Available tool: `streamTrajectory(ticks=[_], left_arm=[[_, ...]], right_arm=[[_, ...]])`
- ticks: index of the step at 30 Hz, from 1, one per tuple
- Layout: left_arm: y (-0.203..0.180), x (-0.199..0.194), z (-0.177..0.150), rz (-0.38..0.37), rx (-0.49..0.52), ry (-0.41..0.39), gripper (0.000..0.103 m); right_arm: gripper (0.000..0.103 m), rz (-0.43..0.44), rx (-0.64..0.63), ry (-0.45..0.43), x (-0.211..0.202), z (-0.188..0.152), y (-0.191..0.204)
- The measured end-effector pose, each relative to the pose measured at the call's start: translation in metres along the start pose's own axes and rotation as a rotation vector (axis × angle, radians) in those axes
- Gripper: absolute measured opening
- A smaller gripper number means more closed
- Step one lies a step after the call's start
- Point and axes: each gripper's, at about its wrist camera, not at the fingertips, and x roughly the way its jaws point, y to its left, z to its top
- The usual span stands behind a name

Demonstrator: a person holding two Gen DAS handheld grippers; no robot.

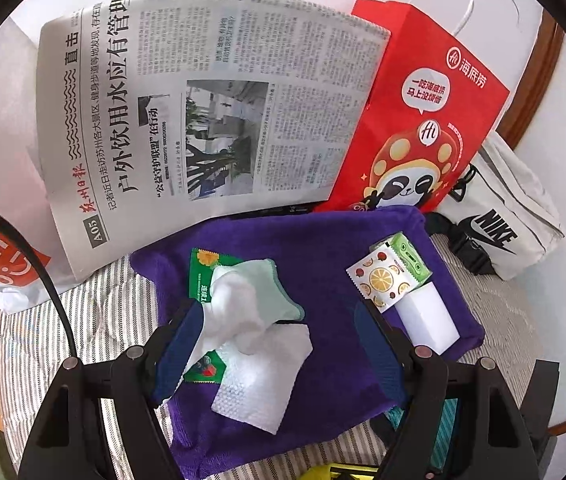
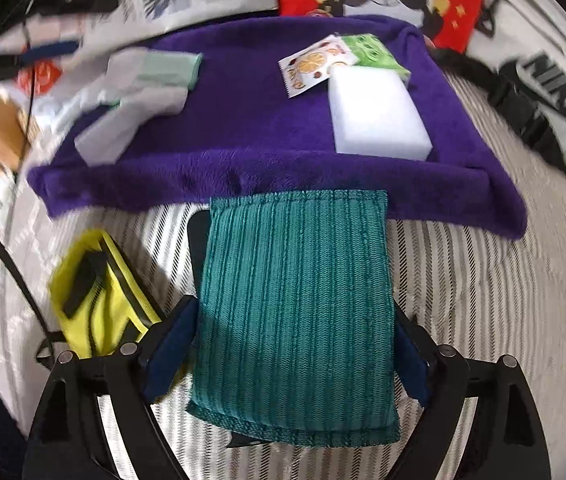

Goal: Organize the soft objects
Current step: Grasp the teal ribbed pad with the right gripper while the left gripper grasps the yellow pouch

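Note:
A purple plush towel lies on the striped cloth; it also shows in the right wrist view. On it lie a white and mint sock, a white tissue, a green packet, a white sponge block, a fruit-print packet and a green packet. My left gripper is open, its jaws standing either side of the sock and tissue. My right gripper is shut on a teal ribbed cloth at the towel's near edge.
A newspaper and a red paper bag lie behind the towel. A white Nike bag is at the right. A yellow pouch lies left of the teal cloth. The striped cloth covers the surface.

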Motion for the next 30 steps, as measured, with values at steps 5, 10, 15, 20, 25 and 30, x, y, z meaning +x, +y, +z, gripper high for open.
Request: streamTrajectory(ticks=[5,10,15,20,25,30], left_arm=[[-0.003,-0.005,0.000,0.012,0.010,-0.003,0.077],[-0.005,-0.015,-0.001,0.034,0.006,-0.010,0.077],[-0.016,-0.046,-0.005,0.020,0.025,-0.057,0.077],[-0.030,-0.060,-0.032,0.050,0.092,-0.044,0.077],[-0.023,-0.059,-0.068,0.039,0.088,0.020,0.077],[-0.006,-0.059,-0.109,0.020,0.026,0.036,0.076]], right_arm=[[0.086,0.018,0.019,-0.041,-0.013,-0.004,-0.004],[0.086,0.025,0.040,-0.102,-0.047,-0.010,-0.021],[0.086,0.021,0.054,-0.116,-0.066,-0.014,-0.037],[0.086,0.035,0.092,-0.137,-0.077,-0.025,-0.058],[0.086,0.051,0.122,-0.145,-0.079,-0.035,-0.071],[0.086,0.066,0.142,-0.144,-0.080,-0.047,-0.080]])
